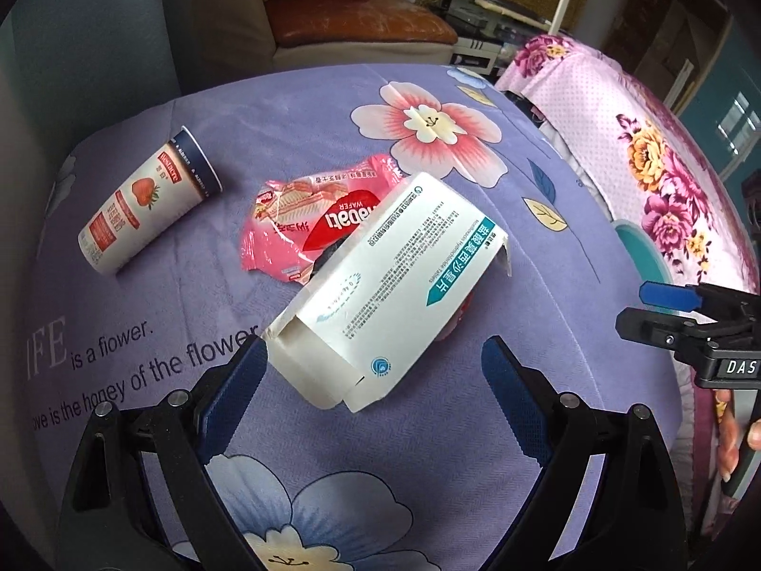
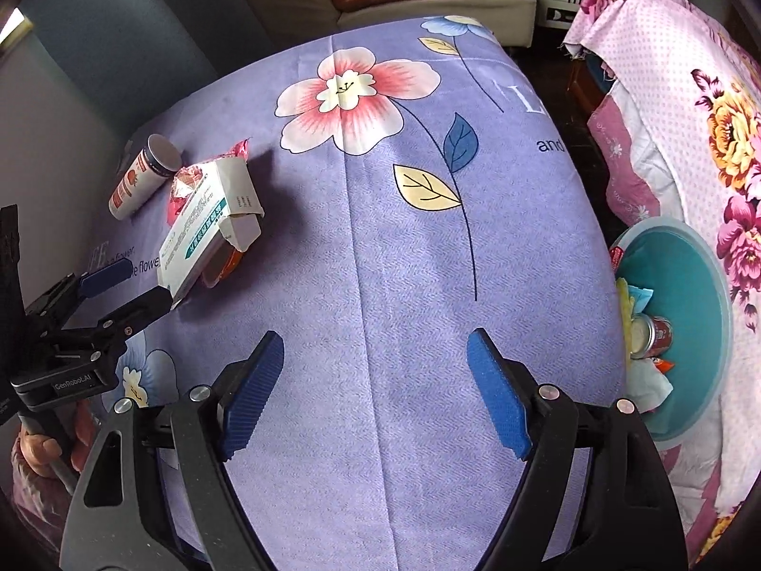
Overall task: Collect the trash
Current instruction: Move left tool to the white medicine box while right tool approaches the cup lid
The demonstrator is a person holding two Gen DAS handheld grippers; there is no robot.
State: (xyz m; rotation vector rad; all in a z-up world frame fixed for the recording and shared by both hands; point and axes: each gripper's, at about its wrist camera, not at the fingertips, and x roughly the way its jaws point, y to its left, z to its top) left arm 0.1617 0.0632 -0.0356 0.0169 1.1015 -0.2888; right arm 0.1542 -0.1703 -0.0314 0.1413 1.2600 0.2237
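An opened white and teal medicine carton (image 1: 380, 290) lies on the purple flowered cloth, partly over a pink wafer wrapper (image 1: 304, 219). A strawberry paper cup (image 1: 142, 204) lies on its side to the left. My left gripper (image 1: 375, 371) is open, its jaws standing either side of the carton's near end without touching. In the right wrist view the carton (image 2: 209, 233), the cup (image 2: 142, 176) and the left gripper (image 2: 133, 285) show at the left. My right gripper (image 2: 375, 390) is open and empty over bare cloth. It also shows in the left wrist view (image 1: 651, 309).
A teal bin (image 2: 694, 285) holding a can and wrappers stands off the table's right edge, beside a pink flowered cover (image 2: 689, 95). A sofa with a brown cushion (image 1: 352, 19) lies beyond the table's far edge.
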